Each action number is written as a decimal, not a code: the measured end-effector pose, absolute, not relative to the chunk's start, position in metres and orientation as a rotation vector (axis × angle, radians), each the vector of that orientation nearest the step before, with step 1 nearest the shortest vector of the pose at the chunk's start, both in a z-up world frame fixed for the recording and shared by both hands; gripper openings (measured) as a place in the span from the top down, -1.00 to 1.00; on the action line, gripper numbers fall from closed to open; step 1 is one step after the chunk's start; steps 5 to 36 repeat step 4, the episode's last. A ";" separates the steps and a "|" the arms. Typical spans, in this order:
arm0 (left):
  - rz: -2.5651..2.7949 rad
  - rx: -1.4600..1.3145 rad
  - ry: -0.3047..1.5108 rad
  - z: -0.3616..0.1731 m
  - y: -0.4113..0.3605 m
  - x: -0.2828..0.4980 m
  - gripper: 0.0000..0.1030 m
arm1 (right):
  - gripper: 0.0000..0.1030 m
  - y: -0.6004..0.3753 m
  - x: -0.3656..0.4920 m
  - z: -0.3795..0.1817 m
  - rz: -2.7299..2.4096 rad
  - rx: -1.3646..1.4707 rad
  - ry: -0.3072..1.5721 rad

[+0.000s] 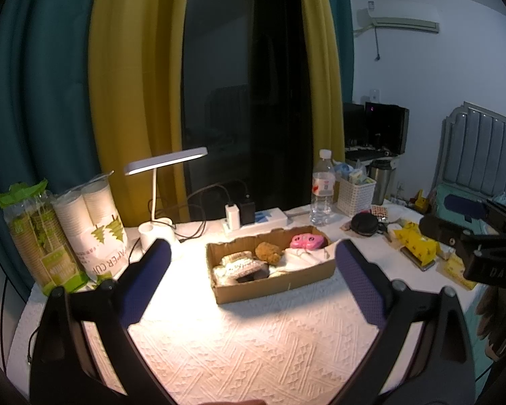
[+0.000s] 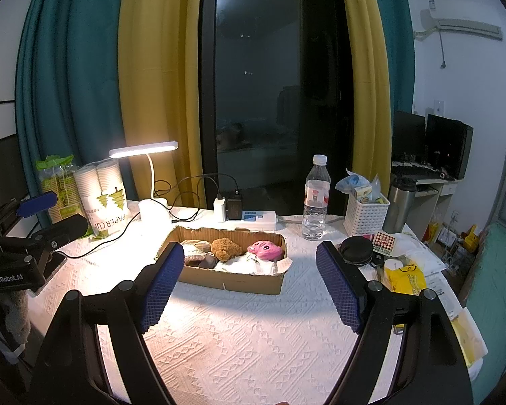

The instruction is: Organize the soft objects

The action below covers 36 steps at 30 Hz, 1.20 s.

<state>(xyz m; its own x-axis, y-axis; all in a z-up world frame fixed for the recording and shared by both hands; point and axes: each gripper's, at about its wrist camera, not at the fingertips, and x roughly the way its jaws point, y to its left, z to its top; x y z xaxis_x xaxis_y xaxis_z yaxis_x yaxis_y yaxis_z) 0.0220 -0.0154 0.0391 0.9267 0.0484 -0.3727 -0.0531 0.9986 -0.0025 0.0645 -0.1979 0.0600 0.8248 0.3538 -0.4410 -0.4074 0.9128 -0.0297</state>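
A shallow cardboard box [image 1: 286, 287] [image 2: 232, 281] sits mid-table. It holds a pink plush toy [image 1: 306, 241] [image 2: 265, 249], a brown fuzzy toy [image 1: 268, 252] [image 2: 225, 249], a knitted piece [image 1: 241, 265] [image 2: 195, 248] and white cloth [image 1: 303, 257] [image 2: 249, 265]. My left gripper [image 1: 253, 256] is open and empty, held above the table in front of the box. My right gripper [image 2: 249, 256] is also open and empty, in front of the box. Each gripper shows at the other view's edge: the right one [image 1: 472, 233], the left one [image 2: 27, 233].
A lit white desk lamp [image 1: 158, 202] [image 2: 151, 182], paper cup sleeves [image 1: 94, 226] [image 2: 101, 199], a power strip with chargers [image 1: 253, 219] [image 2: 246, 217], a water bottle [image 1: 322, 192] [image 2: 315, 199], a white basket [image 1: 354, 195] [image 2: 366, 216], a black pouch [image 1: 364, 224] [image 2: 356, 251] and yellow packets [image 1: 418, 246] [image 2: 406, 278] ring the white tablecloth [image 1: 253, 344] [image 2: 253, 337].
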 end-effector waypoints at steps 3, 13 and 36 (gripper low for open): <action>0.042 -0.028 0.370 0.039 -0.015 0.027 -0.92 | -0.62 -0.197 0.068 0.060 0.409 -0.134 0.443; 0.039 -0.036 0.374 0.037 -0.014 0.031 -0.92 | -0.62 -0.197 0.072 0.060 0.408 -0.142 0.442; 0.039 -0.036 0.374 0.037 -0.014 0.031 -0.92 | -0.62 -0.197 0.072 0.060 0.408 -0.142 0.442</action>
